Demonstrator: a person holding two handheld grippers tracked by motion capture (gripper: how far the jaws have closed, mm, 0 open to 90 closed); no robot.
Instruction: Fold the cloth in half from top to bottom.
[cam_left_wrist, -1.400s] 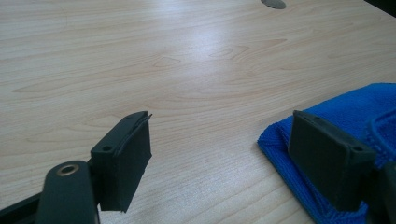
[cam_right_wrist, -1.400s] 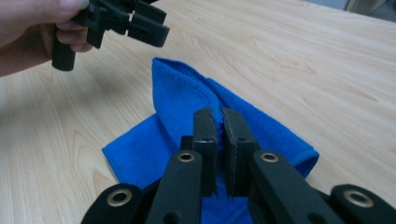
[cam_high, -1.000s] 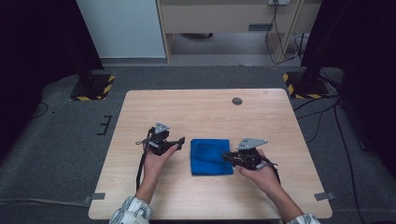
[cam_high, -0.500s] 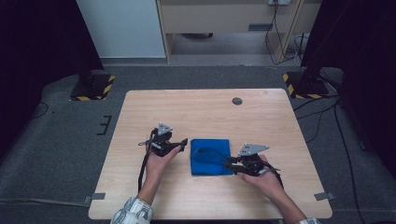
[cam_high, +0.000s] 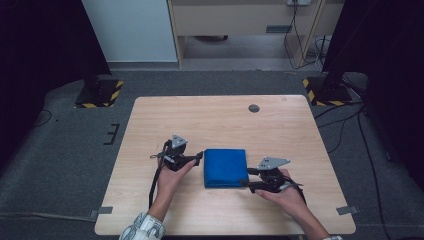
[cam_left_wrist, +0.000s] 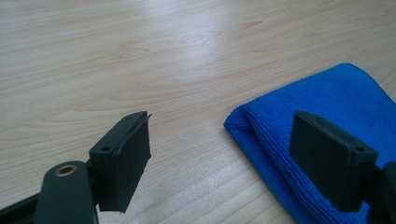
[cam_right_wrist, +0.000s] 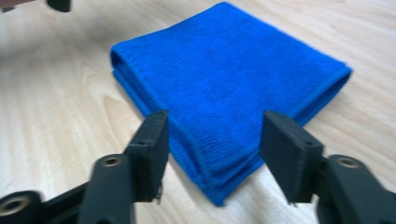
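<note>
A folded blue cloth (cam_high: 226, 167) lies flat on the wooden table (cam_high: 200, 120), near its front middle. My left gripper (cam_high: 197, 159) rests just left of the cloth's far left corner, jaws open and empty. In the left gripper view the cloth (cam_left_wrist: 327, 102) lies beside and under the right jaw of the left gripper (cam_left_wrist: 224, 161). My right gripper (cam_high: 247, 181) sits at the cloth's near right corner. Its jaws have just been opening. In the right gripper view that corner of the cloth (cam_right_wrist: 224, 74) lies between the jaws of the right gripper (cam_right_wrist: 212, 154), and the pads stand clear of it.
A small dark round disc (cam_high: 254, 108) sits on the table towards the far right. Bare wood surrounds the cloth on all sides. Beyond the table, stand bases with yellow-black stripes (cam_high: 100, 95) sit on the grey floor.
The right gripper's jaws have opened off the cloth's near right corner, and that hand has slipped slightly toward the table's front. The left gripper and the cloth's place look unchanged.
</note>
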